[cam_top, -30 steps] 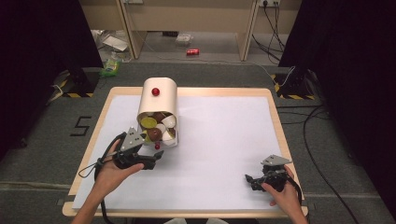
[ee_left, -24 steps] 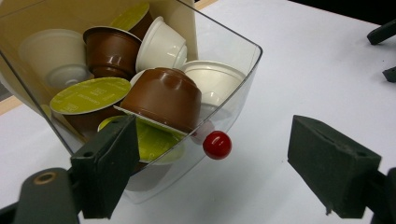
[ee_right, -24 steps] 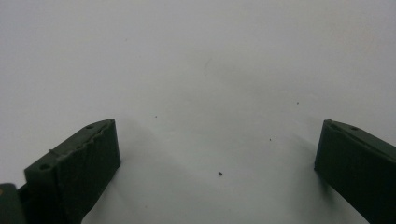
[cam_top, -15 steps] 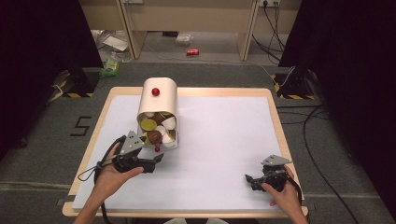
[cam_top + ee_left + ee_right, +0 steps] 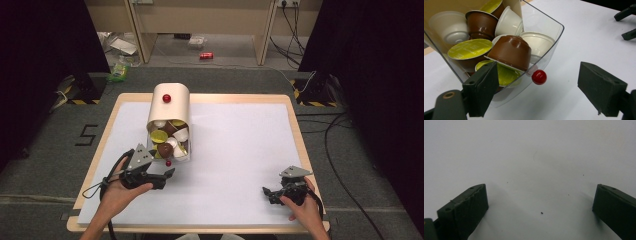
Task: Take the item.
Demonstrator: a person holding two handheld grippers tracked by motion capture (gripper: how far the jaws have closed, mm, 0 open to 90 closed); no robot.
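The left hand [image 5: 116, 192] holds its black two-jaw tongs [image 5: 168, 173] level, jaws standing apart with nothing between them. The right hand [image 5: 301, 205] holds its black tongs [image 5: 267, 192] low, jaws wide apart.

A white-topped table [image 5: 240, 165] with a wooden rim stands on grey carpet [image 5: 45, 165]. Black curtains [image 5: 45, 40] hang at both sides. Beyond, a light wooden desk frame [image 5: 200, 20], a red can [image 5: 206, 55], cables [image 5: 345, 150] and yellow-black striped tape [image 5: 80, 101] on the floor
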